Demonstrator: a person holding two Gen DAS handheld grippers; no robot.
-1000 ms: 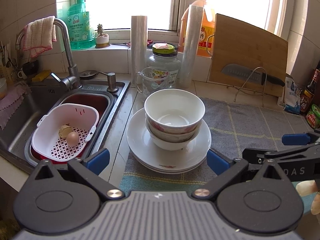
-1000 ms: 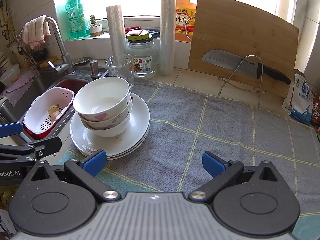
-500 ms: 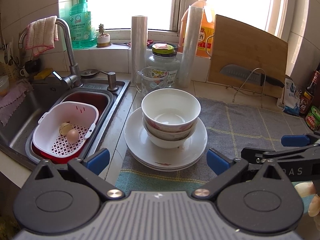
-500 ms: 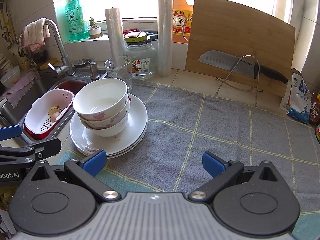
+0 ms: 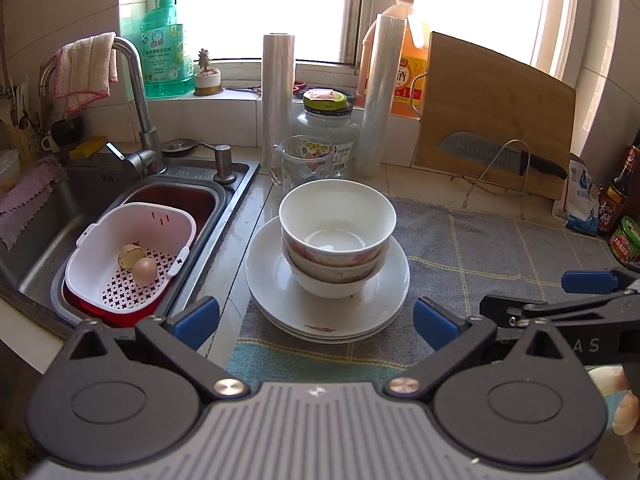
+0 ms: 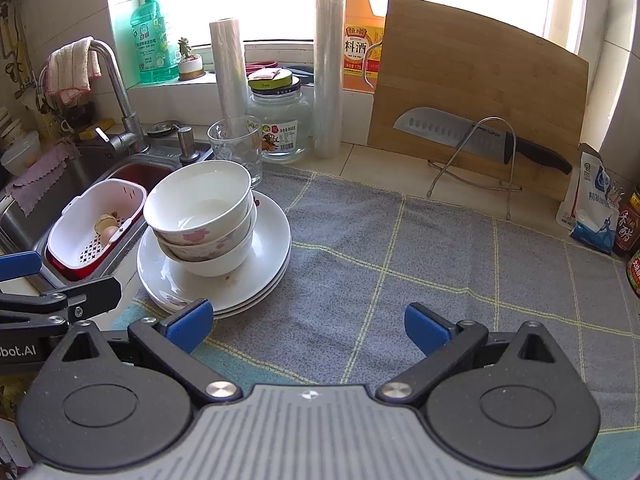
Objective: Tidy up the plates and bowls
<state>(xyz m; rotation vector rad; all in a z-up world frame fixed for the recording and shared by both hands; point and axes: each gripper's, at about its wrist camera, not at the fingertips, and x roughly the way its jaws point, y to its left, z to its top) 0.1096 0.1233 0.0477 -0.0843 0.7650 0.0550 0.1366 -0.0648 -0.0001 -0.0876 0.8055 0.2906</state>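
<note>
Over at the far left, a steel sink (image 5: 60,216) holds a white perforated basket (image 5: 132,256) set in a red tub, with an egg (image 5: 145,271) and a cracked shell (image 5: 130,255) lying on its floor. A pink-edged cloth (image 5: 86,66) hangs over the curved tap (image 5: 138,92), and a green soap bottle (image 5: 162,52) stands on the sill behind it.

Just right of the sink, at the left edge of a grey checked mat (image 6: 400,264) on the bench (image 5: 236,232), sits the stack of plates (image 5: 320,304), white and nested. Three bowls (image 5: 338,232) are nested on top of them, the upper one empty and plain white inside, the lower ones showing a pink flower pattern on their sides. Behind the stack stand a glass mug (image 5: 302,164), a lidded jar (image 5: 326,128) and two rolls of clear film (image 5: 278,92).

Near the plates' close rim, the left hand-held gripper (image 5: 316,322) has its blue-tipped fingers spread wide, holding nothing, its tips level with either side of the stack. To the right, the right hand-held gripper (image 6: 308,324) hangs over bare mat, its fingers likewise parted and empty, its left tip just beside the plates' edge.

Far right, a bamboo cutting board (image 6: 480,92) leans on the wall with a knife (image 6: 480,138) resting on a wire stand in front of it, then a white packet (image 6: 592,204) and dark sauce bottles.
</note>
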